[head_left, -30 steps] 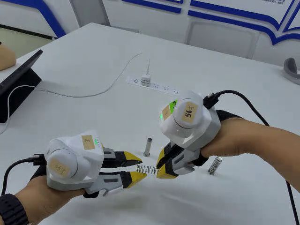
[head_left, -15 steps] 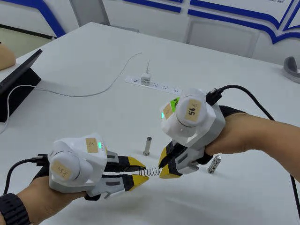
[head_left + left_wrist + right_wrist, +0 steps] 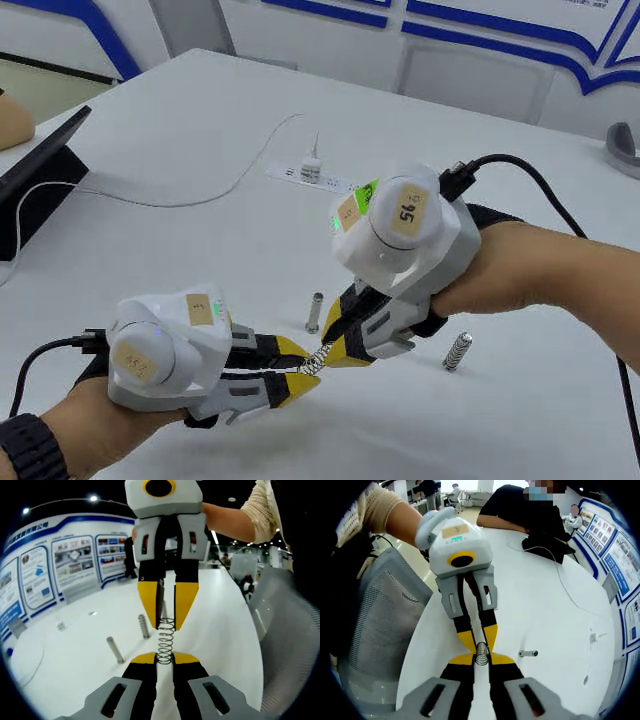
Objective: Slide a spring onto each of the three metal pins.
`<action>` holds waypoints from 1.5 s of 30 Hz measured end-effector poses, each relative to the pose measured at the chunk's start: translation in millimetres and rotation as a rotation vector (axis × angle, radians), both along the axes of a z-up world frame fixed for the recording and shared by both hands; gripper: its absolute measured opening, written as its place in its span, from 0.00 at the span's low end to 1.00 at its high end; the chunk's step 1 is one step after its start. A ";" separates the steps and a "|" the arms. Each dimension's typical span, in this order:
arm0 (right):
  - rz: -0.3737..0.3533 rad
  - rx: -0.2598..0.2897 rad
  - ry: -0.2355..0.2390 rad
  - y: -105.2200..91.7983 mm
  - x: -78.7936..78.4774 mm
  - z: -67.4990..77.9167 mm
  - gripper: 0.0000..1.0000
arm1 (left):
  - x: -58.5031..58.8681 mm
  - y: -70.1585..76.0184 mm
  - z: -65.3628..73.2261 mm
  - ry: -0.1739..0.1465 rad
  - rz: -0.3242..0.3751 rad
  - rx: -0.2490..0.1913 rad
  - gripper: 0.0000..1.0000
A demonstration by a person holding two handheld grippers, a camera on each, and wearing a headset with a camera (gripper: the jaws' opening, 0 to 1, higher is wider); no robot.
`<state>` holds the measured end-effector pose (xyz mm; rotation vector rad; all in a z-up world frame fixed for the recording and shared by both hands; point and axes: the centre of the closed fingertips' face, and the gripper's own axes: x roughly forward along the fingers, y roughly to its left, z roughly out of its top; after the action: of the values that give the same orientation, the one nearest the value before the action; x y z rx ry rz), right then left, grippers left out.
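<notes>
A thin coil spring [image 3: 318, 358] spans the short gap between my two grippers, just above the table. My left gripper [image 3: 300, 368] comes in from the lower left and is shut on the spring's [image 3: 165, 642] near end. The right gripper [image 3: 336, 347] points down and left from the right, shut on the other end [image 3: 480, 656]. In the left gripper view the right gripper [image 3: 167, 622] hangs from the top. A bare metal pin [image 3: 316, 312] stands upright just behind the spring. Further right stands a second pin [image 3: 457, 352] with a spring on it.
A white power strip [image 3: 325, 180] with a plug and a white cable [image 3: 200, 200] lies further back on the white table [image 3: 180, 130]. A dark tablet stand [image 3: 35, 185] sits at the left edge. The right gripper's black cable [image 3: 560, 215] arcs over the right forearm.
The right gripper has moved left and a little down toward the left gripper. The stretch of spring between the two pairs of tips is now much shorter.
</notes>
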<state>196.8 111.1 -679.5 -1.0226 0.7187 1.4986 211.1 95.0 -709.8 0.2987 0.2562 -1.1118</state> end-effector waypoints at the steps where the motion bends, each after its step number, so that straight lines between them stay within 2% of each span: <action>1: 0.002 0.000 0.000 0.6 -0.4 0.3 0.11 | 0.0 -0.2 0.1 0.002 0.000 -0.002 0.11; 13: -0.011 0.000 -0.006 2.6 1.8 1.4 0.13 | -0.4 -1.5 1.3 0.012 0.002 -0.017 0.10; 24: -0.024 -0.021 0.002 0.3 5.0 -9.6 0.15 | 1.9 -1.2 5.4 0.016 0.013 -0.040 0.10; 26: -0.026 -0.018 0.002 0.9 4.9 -10.6 0.15 | 2.6 -0.7 8.3 0.018 0.018 -0.053 0.10; 32: -0.034 -0.010 0.012 4.2 5.3 -12.0 0.14 | 3.2 0.3 8.0 0.018 0.019 -0.056 0.10; 42: -0.035 -0.005 0.008 6.5 7.8 -12.0 0.12 | 4.9 1.0 9.4 0.015 0.025 -0.067 0.10; 45: -0.034 -0.006 0.006 6.5 8.8 -11.9 0.12 | 5.8 0.1 9.2 0.002 0.027 -0.064 0.11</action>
<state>205.6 117.6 -691.4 -1.0066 0.7418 1.4711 216.8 95.1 -700.6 0.2368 0.2251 -1.0912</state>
